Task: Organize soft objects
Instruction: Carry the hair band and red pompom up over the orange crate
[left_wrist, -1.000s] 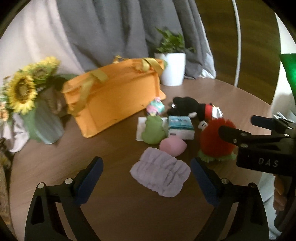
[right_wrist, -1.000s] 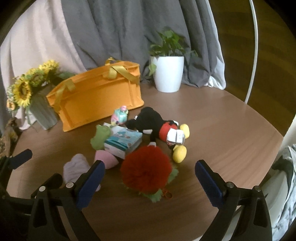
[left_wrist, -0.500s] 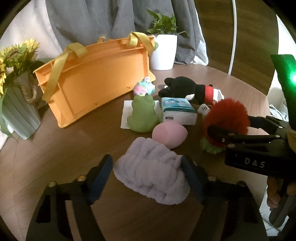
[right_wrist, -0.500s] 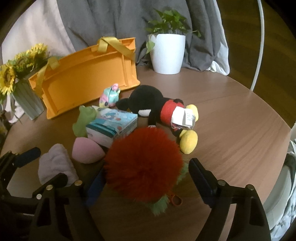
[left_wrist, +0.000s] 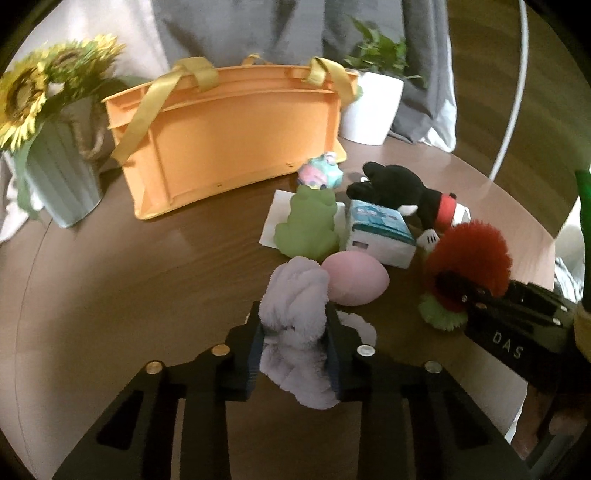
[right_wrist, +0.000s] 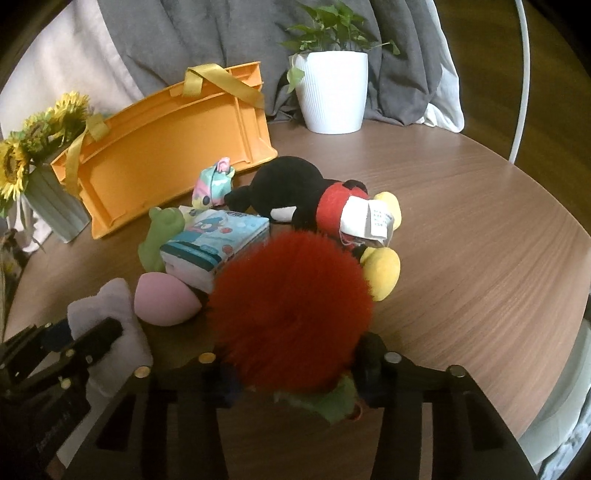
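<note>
A lilac fluffy cloth (left_wrist: 295, 284) is bunched up between the pads of my left gripper (left_wrist: 293, 332), whose jaws are closing on it just above the round wooden table (left_wrist: 147, 266). My right gripper (right_wrist: 295, 369) is shut on a red fluffy pompom toy (right_wrist: 291, 306) with green fringe underneath. The orange tote basket (left_wrist: 229, 136) with yellow handles lies tipped at the back, its opening facing away. Between it and the grippers lie a pink egg-shaped sponge (left_wrist: 356, 278), a green frog (left_wrist: 308, 225), a tissue pack (left_wrist: 380, 232), a small pastel toy (left_wrist: 317, 173) and a black mouse plush (right_wrist: 295, 184).
A vase of sunflowers (left_wrist: 62, 173) stands at the back left and a white potted plant (right_wrist: 332, 92) at the back right, before grey curtains. A white sheet of paper (left_wrist: 273, 218) lies under the frog. The table's edge curves close on the right.
Both grippers came down and closed. The left one gathered the flat lilac cloth into a bunch; the right one closed around the red pompom.
</note>
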